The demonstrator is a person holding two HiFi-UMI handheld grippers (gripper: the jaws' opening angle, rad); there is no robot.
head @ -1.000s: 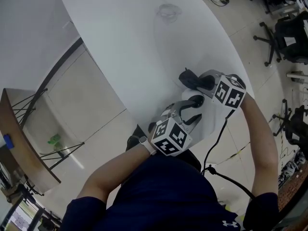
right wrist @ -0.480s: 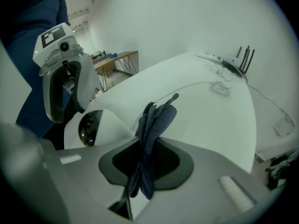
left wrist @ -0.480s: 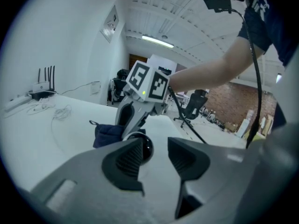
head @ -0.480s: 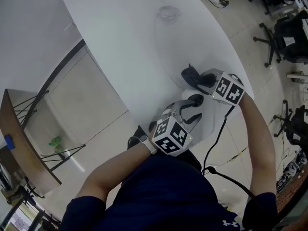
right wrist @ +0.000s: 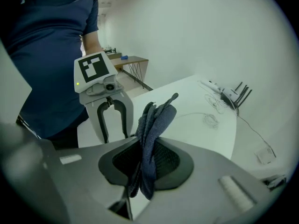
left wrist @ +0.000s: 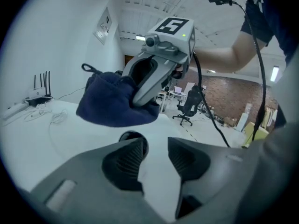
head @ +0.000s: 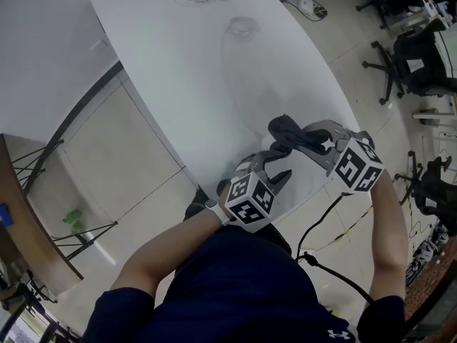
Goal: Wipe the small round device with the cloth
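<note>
Holding the small round device [left wrist: 131,136] in my clamped left claw [left wrist: 155,149], I judge a wipe needs the cloth [left wrist: 110,104], pinched in my right claw [right wrist: 148,158], pressed lightly

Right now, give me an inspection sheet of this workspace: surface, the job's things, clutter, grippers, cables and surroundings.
Surface: white table, no spill seen.
Job's things: small round device sits on the table near its near edge. The dark blue cloth is held off the table.
Clutter: router with antennas at the far end.
Grippers: left gripper has its jaws on either side of the device's white body and seems to grip it. Right gripper is shut on the cloth.
Cables: loose white cables lie near the far end. A black cable trails from the right gripper.
Surroundings: office chairs, wooden side table, tiled floor.
</note>
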